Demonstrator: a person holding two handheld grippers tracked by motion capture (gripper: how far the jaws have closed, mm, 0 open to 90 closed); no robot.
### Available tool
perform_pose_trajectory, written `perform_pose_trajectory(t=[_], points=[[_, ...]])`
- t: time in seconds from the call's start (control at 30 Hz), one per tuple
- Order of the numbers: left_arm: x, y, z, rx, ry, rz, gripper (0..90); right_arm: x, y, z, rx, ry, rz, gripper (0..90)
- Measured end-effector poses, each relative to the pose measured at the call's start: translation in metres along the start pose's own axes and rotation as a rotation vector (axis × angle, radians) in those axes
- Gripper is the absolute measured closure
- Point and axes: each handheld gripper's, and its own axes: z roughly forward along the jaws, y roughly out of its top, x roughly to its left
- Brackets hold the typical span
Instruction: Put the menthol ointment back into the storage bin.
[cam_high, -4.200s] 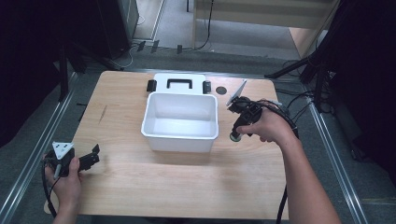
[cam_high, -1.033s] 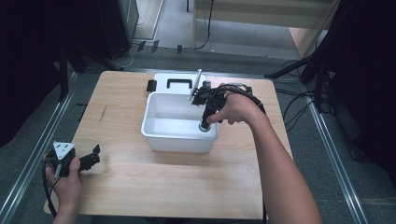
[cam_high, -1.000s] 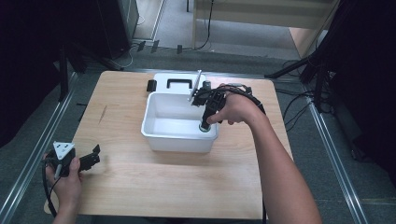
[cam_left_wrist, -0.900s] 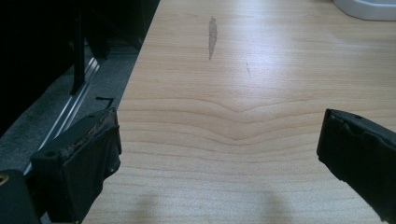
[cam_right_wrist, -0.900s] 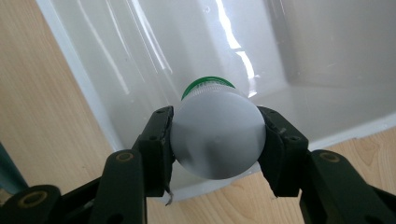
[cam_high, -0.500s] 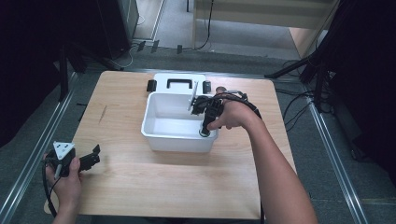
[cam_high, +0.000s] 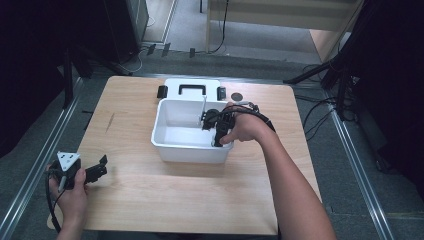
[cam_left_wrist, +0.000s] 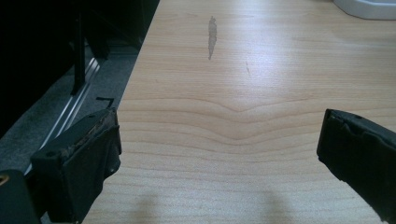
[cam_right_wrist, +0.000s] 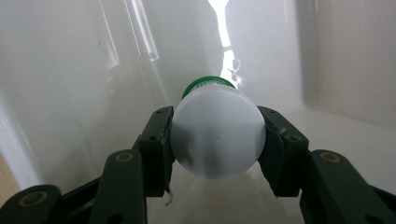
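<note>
My right gripper (cam_high: 216, 131) is down inside the white bin (cam_high: 172, 145), jaws clamped on a small white bottle (cam_right_wrist: 218, 137) with a green cap (cam_right_wrist: 207, 84), held lying along the jaws with the cap pointing at the bin's inner wall; I judge it is being set down there, low and near the right end, so it won't drop. My left gripper (cam_high: 89, 173) waits at the worktop's (cam_high: 165, 185) near-left corner, jaws wide apart over bare wood, out of the way. Behind the bin lies a white lid (cam_high: 190, 89) with a black handle. The worktop is pale woodgrain; around it, grey floor, rails and cables.
</note>
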Motion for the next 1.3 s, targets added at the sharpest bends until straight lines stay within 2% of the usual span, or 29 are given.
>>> perform_pose_trajectory(t=[0.13,0.4,0.9,1.3], points=[[0.000,0.000,0.000,0.001,-0.001,0.000,0.5,0.001,0.003,0.004,0.011,-0.006,-0.025,51.3],[0.000,0.000,0.000,0.003,-0.003,-0.002,0.5,-0.002,0.006,0.008,0.033,0.003,-0.006,51.3],[0.001,0.000,0.000,0.002,-0.005,-0.004,0.5,0.000,0.016,0.019,0.153,-0.013,-0.038,51.2],[0.001,0.000,0.000,0.001,-0.004,-0.005,0.5,0.001,0.018,0.021,0.182,-0.026,-0.041,51.1]])
